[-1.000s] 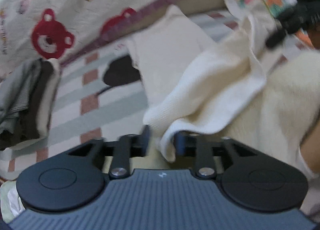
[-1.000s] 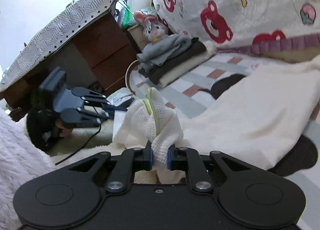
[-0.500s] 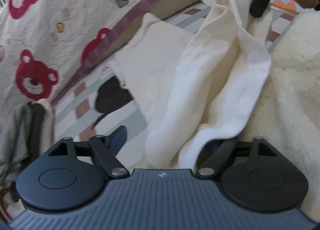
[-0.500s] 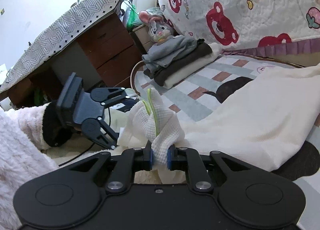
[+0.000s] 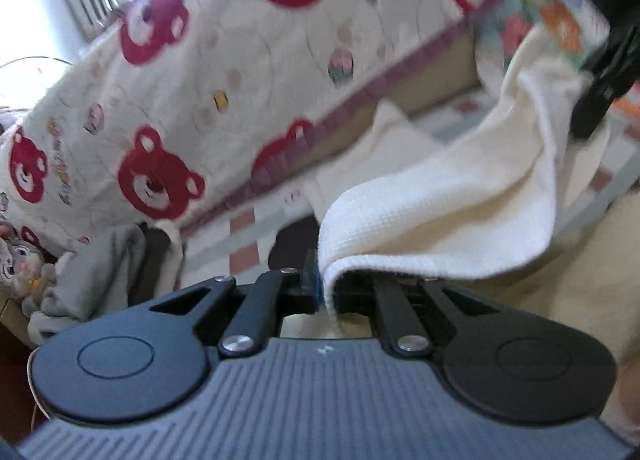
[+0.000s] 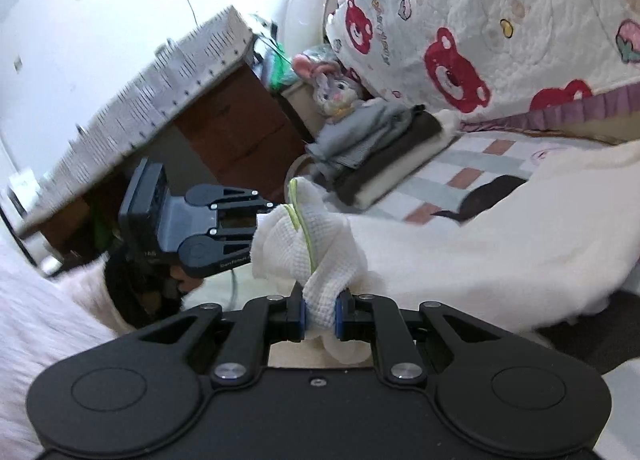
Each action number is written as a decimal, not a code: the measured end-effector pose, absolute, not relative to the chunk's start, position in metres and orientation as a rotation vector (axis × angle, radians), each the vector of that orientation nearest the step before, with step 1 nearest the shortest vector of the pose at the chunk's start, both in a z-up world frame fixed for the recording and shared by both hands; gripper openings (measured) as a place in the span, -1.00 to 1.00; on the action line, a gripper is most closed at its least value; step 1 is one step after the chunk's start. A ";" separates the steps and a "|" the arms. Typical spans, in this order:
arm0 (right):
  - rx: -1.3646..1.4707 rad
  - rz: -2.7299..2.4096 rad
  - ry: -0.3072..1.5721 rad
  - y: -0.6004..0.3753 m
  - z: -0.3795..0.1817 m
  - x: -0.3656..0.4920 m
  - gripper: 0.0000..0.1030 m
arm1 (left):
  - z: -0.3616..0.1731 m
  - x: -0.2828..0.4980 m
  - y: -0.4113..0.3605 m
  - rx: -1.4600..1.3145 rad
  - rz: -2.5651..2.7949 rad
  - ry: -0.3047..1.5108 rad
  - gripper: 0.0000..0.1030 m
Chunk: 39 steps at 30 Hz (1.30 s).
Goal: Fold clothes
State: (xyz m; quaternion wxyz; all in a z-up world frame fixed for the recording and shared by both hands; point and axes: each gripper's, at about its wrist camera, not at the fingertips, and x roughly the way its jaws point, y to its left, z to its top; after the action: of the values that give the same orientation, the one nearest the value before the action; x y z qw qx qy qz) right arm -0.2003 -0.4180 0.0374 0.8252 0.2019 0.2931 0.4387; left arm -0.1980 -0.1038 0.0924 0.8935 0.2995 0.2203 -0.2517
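Left gripper [image 5: 326,292] re-clamped — folded stack [image 6: 380,152] beyond

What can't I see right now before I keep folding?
- Left wrist view: the left gripper has one finger hidden under the cream garment.
- Same view: bear quilt blurred.
- Right wrist view: the garment's far edge is cut off by the frame; right gripper pinches bunched fabric.

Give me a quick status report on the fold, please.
Left gripper shut on cream garment. Right gripper shut on it too. Nothing blocking.

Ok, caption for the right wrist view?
Right gripper pinches cream waffle-knit garment; left gripper meets its bunched edge.
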 end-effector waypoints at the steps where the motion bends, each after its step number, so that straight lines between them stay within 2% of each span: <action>1: 0.470 0.948 0.620 -0.420 0.042 -0.205 -0.69 | 0.103 -0.208 -0.102 0.605 -0.525 0.440 -0.90; 4: 0.560 1.005 0.603 -0.427 0.055 -0.220 -0.69 | 0.128 -0.230 -0.094 0.551 -0.539 0.426 -0.90; 7: 0.565 1.034 0.616 -0.426 0.065 -0.232 -0.69 | 0.131 -0.235 -0.082 0.473 -0.540 0.504 -0.90; 13: 0.613 1.021 0.718 -0.422 0.029 -0.226 -0.69 | 0.094 -0.219 -0.089 0.501 -0.491 0.574 -0.90; 19: 0.643 0.963 0.651 -0.442 0.020 -0.194 -0.70 | 0.105 -0.152 -0.114 0.464 -0.480 0.534 -0.89; 26: 0.610 0.767 0.537 -0.503 0.041 -0.110 -0.70 | 0.111 -0.031 -0.193 0.499 -0.487 0.510 -0.89; 27: 0.607 0.723 0.539 -0.513 0.041 -0.094 -0.70 | 0.106 -0.009 -0.206 0.498 -0.482 0.518 -0.84; 29: 0.598 0.619 0.557 -0.532 0.033 -0.057 -0.69 | 0.091 0.024 -0.218 0.479 -0.466 0.550 -0.49; 30: 0.561 0.533 0.549 -0.539 0.027 -0.042 -0.60 | 0.081 0.033 -0.216 0.461 -0.456 0.574 0.19; 31: 0.498 0.415 0.535 -0.543 0.018 -0.026 -0.51 | 0.071 0.043 -0.214 0.443 -0.445 0.598 0.54; 33: 0.383 0.177 0.528 -0.552 -0.005 -0.001 0.30 | 0.050 0.062 -0.210 0.406 -0.424 0.646 0.53; 35: 0.346 0.036 0.553 -0.558 -0.030 0.010 0.30 | 0.030 0.081 -0.206 0.369 -0.403 0.694 0.53; 39: 0.532 0.111 0.570 -0.564 -0.073 -0.018 0.30 | -0.011 0.105 -0.185 0.265 -0.386 0.799 0.54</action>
State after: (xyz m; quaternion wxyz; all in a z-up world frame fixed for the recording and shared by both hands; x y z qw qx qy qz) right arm -0.0175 -0.5644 -0.0734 0.9235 0.2591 0.2777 0.0543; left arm 0.1048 -0.1849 -0.0114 0.8948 0.1279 0.3852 -0.1862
